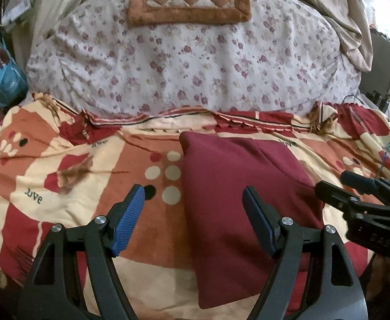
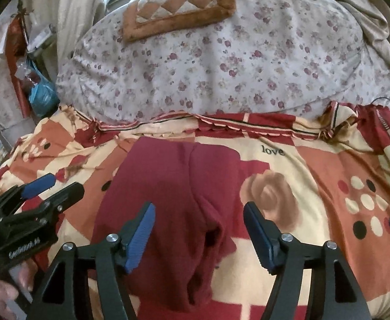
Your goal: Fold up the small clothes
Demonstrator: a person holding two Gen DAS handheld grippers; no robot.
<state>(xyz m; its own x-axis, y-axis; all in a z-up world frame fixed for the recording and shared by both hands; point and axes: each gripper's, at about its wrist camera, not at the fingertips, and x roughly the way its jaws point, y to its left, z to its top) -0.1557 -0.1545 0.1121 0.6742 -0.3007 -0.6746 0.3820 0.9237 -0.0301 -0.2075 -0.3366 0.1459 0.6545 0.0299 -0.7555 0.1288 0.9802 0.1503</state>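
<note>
Both hand-held grippers sit wide open, holding nothing: left hand-held gripper (image 1: 193, 222) over the dark red garment's (image 1: 237, 186) left edge, right hand-held gripper (image 2: 199, 233) over its bunched near end. It lies on the patterned bedspread (image 1: 75, 176). I'd pinch both near corners evenly before folding away

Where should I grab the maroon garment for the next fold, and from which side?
Probably the far left corner of the garment, where a clean, pointed edge lies flat on the blanket. Come in from the left with the open left gripper, jaws straddling that edge. The right gripper, also open, could take the near lumpy hem.
</note>
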